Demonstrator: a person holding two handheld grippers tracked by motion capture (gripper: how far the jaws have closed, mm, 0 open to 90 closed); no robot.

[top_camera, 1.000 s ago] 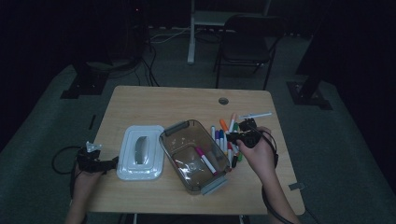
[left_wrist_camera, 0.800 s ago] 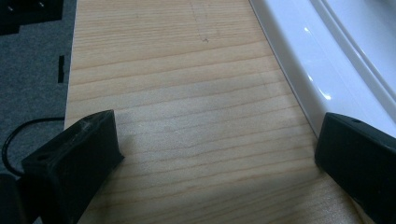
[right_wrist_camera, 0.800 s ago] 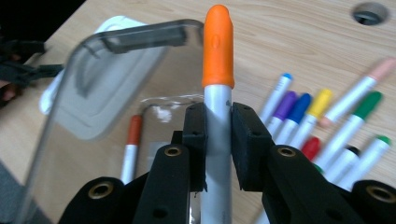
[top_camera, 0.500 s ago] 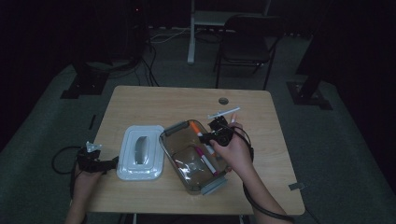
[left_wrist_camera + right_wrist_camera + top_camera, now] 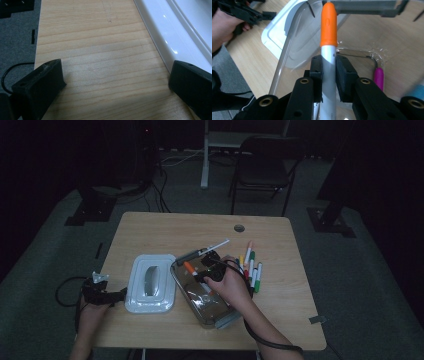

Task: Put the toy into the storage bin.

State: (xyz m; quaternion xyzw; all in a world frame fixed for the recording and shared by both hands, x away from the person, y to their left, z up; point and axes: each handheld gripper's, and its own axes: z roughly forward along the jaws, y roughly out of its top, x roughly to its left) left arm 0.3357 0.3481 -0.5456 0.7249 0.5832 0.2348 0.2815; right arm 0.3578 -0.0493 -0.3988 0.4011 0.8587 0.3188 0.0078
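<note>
Right tool (image 5: 329, 66): jaws clamped on an orange-capped marker (image 5: 328, 37), gripped on its grey barrel just below the cap, cap pointing away from the tool. Marker sits above the clear bin (image 5: 200, 292), near the bin's far rim, at the middle of the table (image 5: 165, 227). Bin contents: a pink-capped marker (image 5: 378, 78) on the floor of the bin, and a blue cap (image 5: 418, 91), blurred, at the edge of the right gripper view. Loose markers (image 5: 251, 265): a small cluster on the table just right of the bin. White lid (image 5: 150, 282): flat on the table, just left of the bin. Left tool (image 5: 115, 82): jaws wide apart, nothing between them, low over bare table at the near left corner, one jaw just beside the lid's rim.
</note>
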